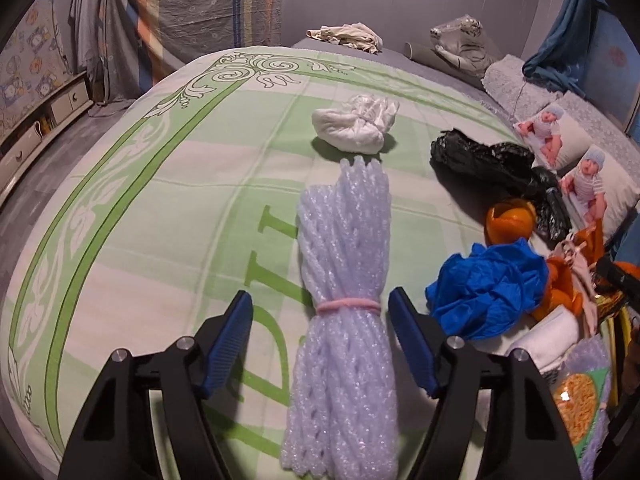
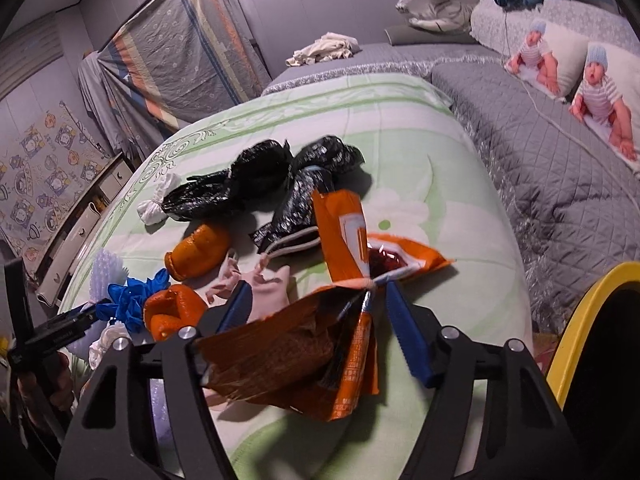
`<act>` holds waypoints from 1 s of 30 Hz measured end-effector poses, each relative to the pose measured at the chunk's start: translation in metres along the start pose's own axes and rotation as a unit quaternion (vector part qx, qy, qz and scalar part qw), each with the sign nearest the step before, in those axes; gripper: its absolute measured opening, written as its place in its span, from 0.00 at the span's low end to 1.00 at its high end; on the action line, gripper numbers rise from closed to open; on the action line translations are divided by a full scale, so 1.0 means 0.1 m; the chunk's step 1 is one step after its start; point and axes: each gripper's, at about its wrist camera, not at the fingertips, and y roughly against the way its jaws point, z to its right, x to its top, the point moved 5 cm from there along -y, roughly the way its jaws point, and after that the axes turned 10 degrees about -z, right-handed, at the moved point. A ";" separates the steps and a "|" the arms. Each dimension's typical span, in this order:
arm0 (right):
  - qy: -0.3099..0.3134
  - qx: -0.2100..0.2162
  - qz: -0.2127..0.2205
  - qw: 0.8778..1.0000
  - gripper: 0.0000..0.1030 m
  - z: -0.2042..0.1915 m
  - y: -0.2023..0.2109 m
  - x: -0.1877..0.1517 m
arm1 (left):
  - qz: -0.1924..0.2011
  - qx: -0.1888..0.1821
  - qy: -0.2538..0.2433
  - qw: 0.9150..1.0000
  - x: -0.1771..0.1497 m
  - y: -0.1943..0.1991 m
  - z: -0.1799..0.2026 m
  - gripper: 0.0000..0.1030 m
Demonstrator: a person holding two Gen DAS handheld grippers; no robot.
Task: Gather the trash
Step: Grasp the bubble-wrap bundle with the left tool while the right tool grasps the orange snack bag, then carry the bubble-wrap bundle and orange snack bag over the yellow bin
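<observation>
The bed (image 1: 132, 216) with its green quilt carries all the trash in front of you. Your left tool (image 1: 320, 308) is spread wide around the foam net bundle (image 1: 344, 312) — its fingers do not touch it. Your right tool (image 2: 316, 300) pinches the orange wrapper (image 2: 320, 344) above the quilt. Beside lie black bags (image 2: 260, 184), a blue glove (image 1: 486, 292) and orange peel (image 2: 200, 252).
</observation>
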 end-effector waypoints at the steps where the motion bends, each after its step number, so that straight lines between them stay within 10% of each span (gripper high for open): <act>1: -0.005 0.004 -0.004 1.000 0.60 0.03 -0.02 -0.01 | 0.000 0.004 -0.002 1.000 0.00 -0.01 0.01 0.65; 6: -0.020 0.016 -0.009 1.000 0.39 0.10 -0.05 -0.04 | -0.002 0.023 -0.016 1.000 -0.05 -0.03 0.05 0.66; 9: -0.029 0.027 -0.013 0.999 0.21 0.13 -0.05 -0.04 | 0.002 0.010 0.015 1.000 -0.04 0.04 -0.05 0.28; 20: 0.006 0.051 0.055 0.997 0.18 -0.05 0.60 0.01 | 0.104 -0.030 0.021 0.994 0.03 0.82 0.00 0.25; 30: 0.015 0.054 0.130 0.990 0.18 -0.03 1.48 -0.07 | 0.187 -0.087 -0.073 0.976 0.07 1.61 0.83 0.25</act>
